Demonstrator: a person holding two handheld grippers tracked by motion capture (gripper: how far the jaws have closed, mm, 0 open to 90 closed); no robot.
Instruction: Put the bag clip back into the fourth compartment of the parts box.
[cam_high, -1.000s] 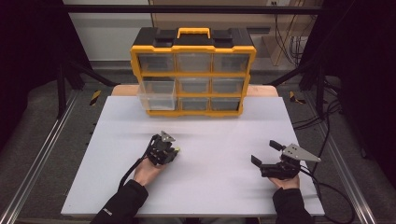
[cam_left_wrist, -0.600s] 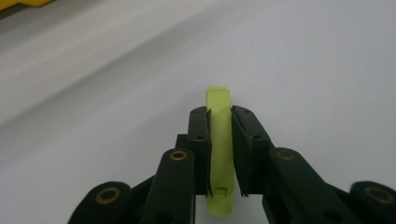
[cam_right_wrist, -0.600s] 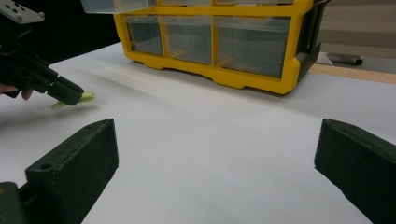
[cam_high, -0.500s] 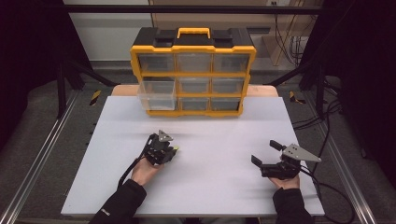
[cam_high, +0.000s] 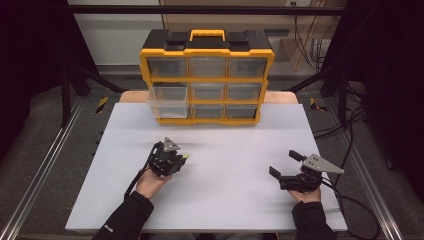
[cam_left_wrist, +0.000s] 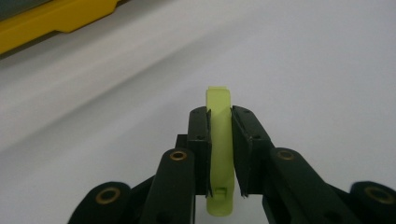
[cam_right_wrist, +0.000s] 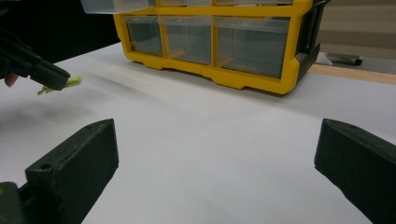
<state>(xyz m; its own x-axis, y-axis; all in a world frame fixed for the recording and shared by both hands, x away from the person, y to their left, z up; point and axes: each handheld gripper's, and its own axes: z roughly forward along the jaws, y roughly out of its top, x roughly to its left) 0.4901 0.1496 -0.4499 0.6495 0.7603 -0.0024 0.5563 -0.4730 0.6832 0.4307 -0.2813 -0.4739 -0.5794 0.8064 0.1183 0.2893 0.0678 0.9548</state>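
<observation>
My left gripper (cam_high: 181, 159) hangs over the left middle of the white table (cam_high: 225, 200), shut on a small lime-green plastic piece (cam_high: 185, 157). In the left gripper view the flat green piece (cam_left_wrist: 219, 116) stands on edge between the black pads (cam_left_wrist: 200, 140), and its tip sticks out past them. The right gripper view catches that gripper (cam_right_wrist: 44, 73) and the green piece (cam_right_wrist: 71, 82) at far left. My right gripper (cam_high: 282, 170) rests low at the right front, open, its jaws wide apart with only bare table between them.
A yellow and black organizer (cam_high: 207, 75) with clear drawers stands at the table's far edge. Its middle-left drawer (cam_high: 167, 100) is pulled out. Cables trail from both grippers, and metal rails run along both sides of the table.
My left gripper has risen slightly with the green piece held in it. The right gripper has stayed where it was.
</observation>
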